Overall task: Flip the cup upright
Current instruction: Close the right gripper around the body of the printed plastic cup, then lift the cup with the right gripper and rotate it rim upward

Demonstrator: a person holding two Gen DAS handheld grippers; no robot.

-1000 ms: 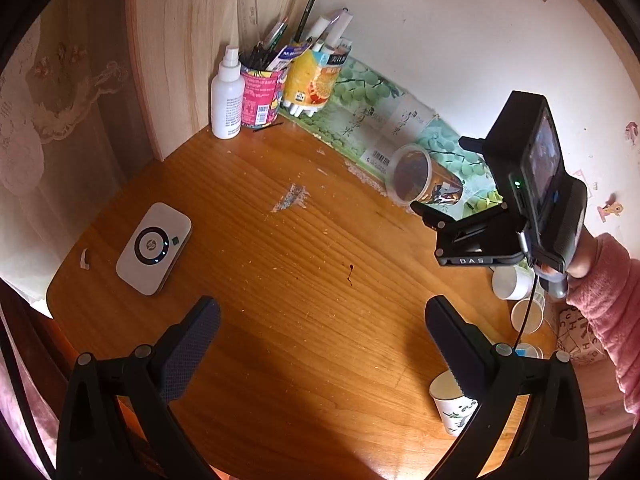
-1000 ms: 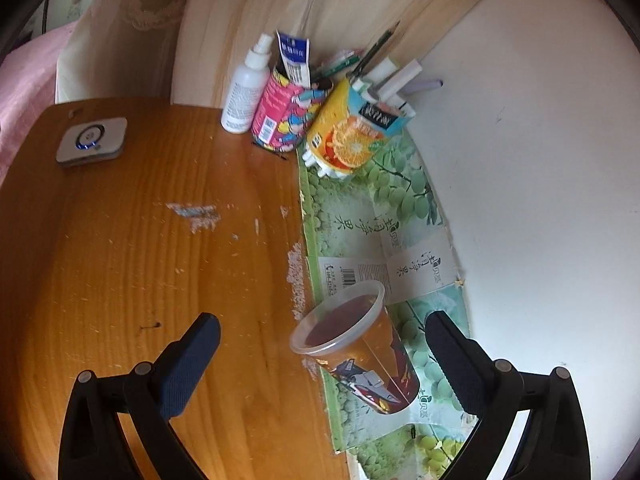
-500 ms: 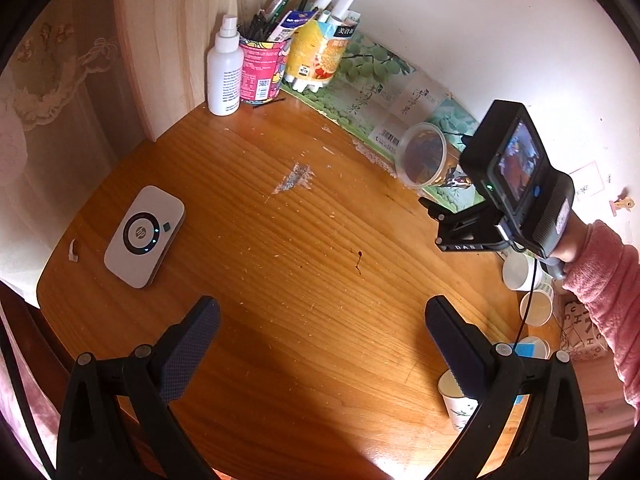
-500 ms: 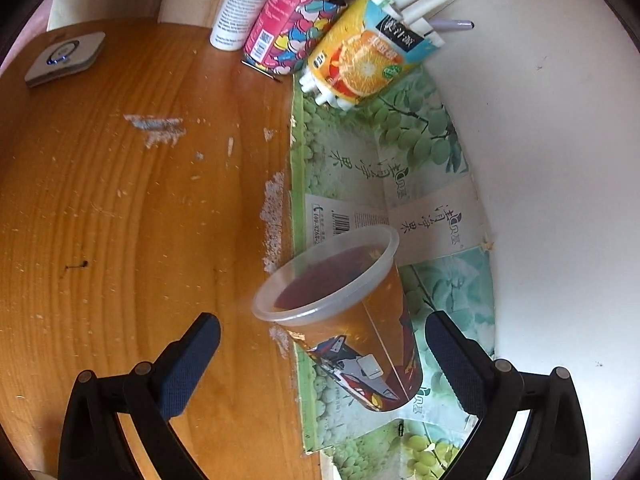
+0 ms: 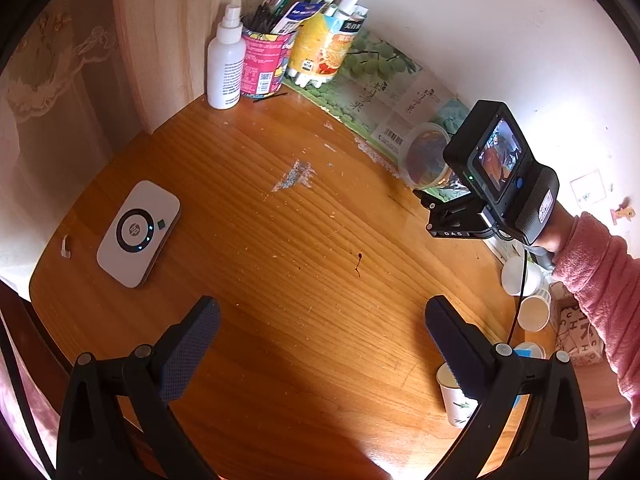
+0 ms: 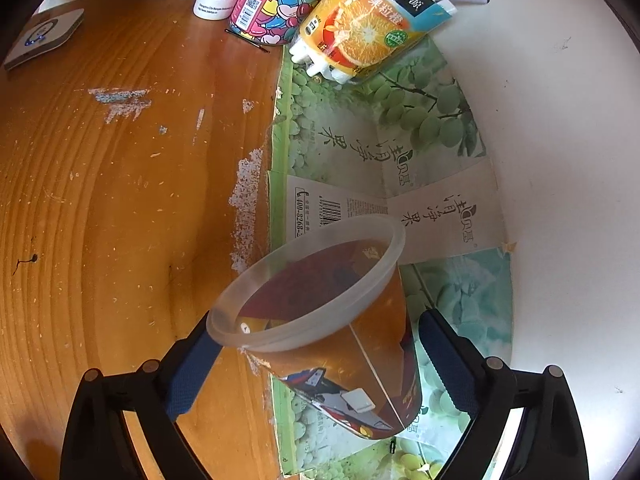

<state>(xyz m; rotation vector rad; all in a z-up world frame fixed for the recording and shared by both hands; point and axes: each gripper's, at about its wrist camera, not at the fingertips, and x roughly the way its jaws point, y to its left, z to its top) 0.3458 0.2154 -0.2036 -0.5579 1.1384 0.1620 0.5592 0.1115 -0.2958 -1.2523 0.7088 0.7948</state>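
A clear plastic cup [image 6: 340,332] with an orange printed sleeve lies on its side on the green cardboard [image 6: 360,128] by the wall, its mouth toward the table's middle. My right gripper [image 6: 316,364] is open, its two blue-padded fingers on either side of the cup, not pressing it. In the left wrist view the cup [image 5: 426,156] lies just beyond the right gripper's body [image 5: 496,172]. My left gripper [image 5: 320,344] is open and empty above the bare wooden table [image 5: 280,240].
A white spray bottle [image 5: 225,68], a pink pen pot [image 5: 262,60] and an orange juice carton [image 5: 326,48] stand at the back corner. A white router [image 5: 138,232] lies at the left. Paper cups [image 5: 458,400] stand at the table's right edge.
My right gripper has moved forward and down, so the cup now lies between its fingers. The left gripper has pulled back slightly and stays open.
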